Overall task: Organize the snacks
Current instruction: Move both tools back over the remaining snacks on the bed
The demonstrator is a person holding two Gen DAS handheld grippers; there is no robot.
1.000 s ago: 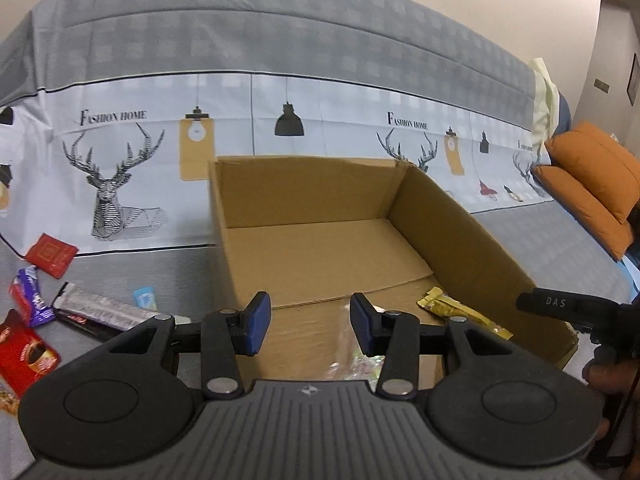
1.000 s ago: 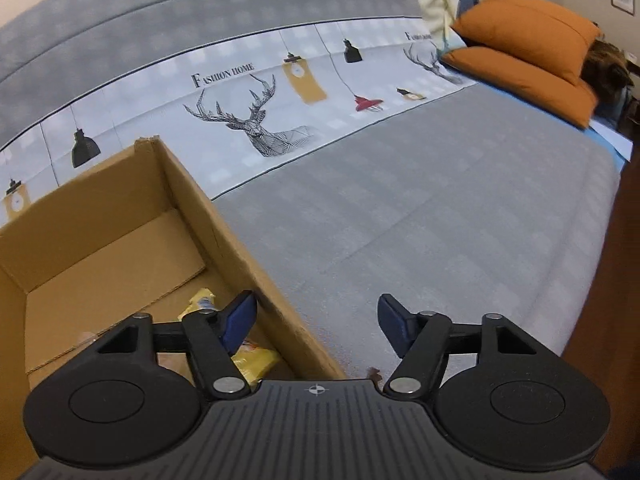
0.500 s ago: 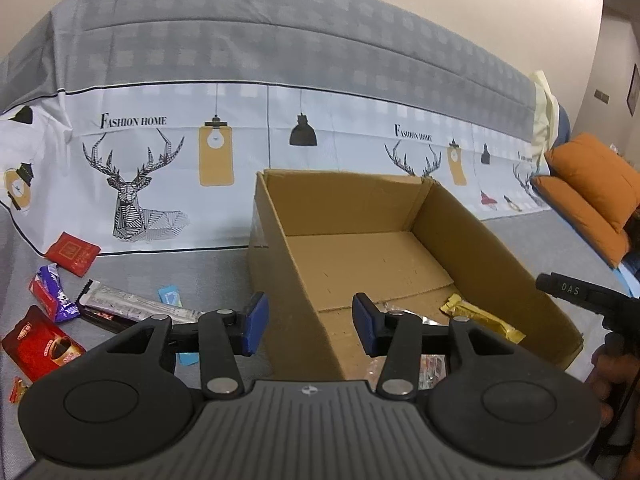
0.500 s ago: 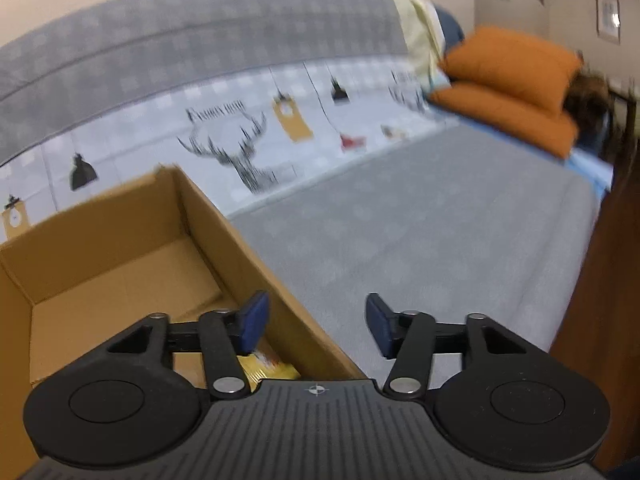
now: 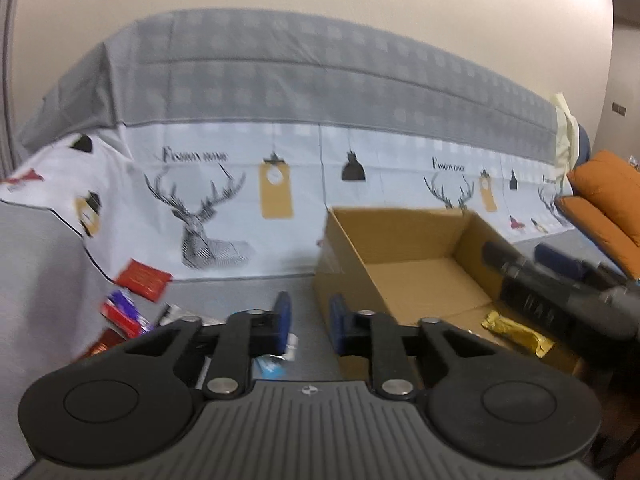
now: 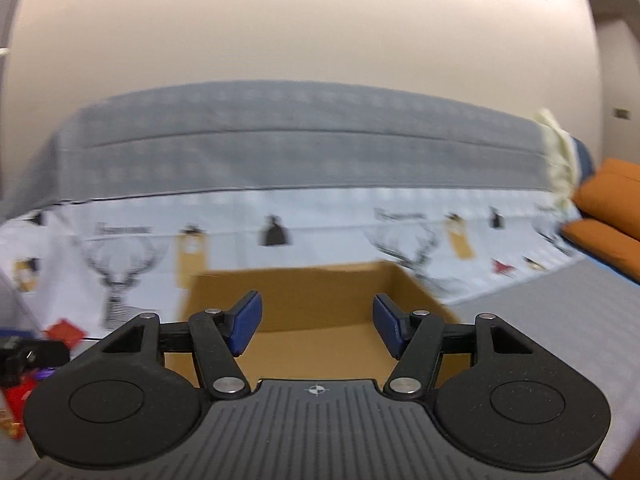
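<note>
1. The left gripper (image 5: 307,322) was held level over the grey bedspread (image 5: 256,292), just left of the open brown cardboard box (image 5: 404,236); its blue-padded jaws stood a narrow gap apart and held nothing.
2. The right gripper (image 6: 317,329) hovered at the box's (image 6: 320,292) near side and faced into it, jaws spread wide and empty (this view was badly blurred).
3. A gold foil snack packet (image 5: 518,332) lay flat on the box floor near the right wall, its long axis running from upper left to lower right.
4. Left of the box, loose snacks lay on the bedspread: a flat red square packet (image 5: 144,280) near the deer print, a red-and-purple wrapper (image 5: 124,314) below it, and a small blue-and-white packet (image 5: 276,360) just under the left gripper's fingers (image 5: 283,312).
</note>
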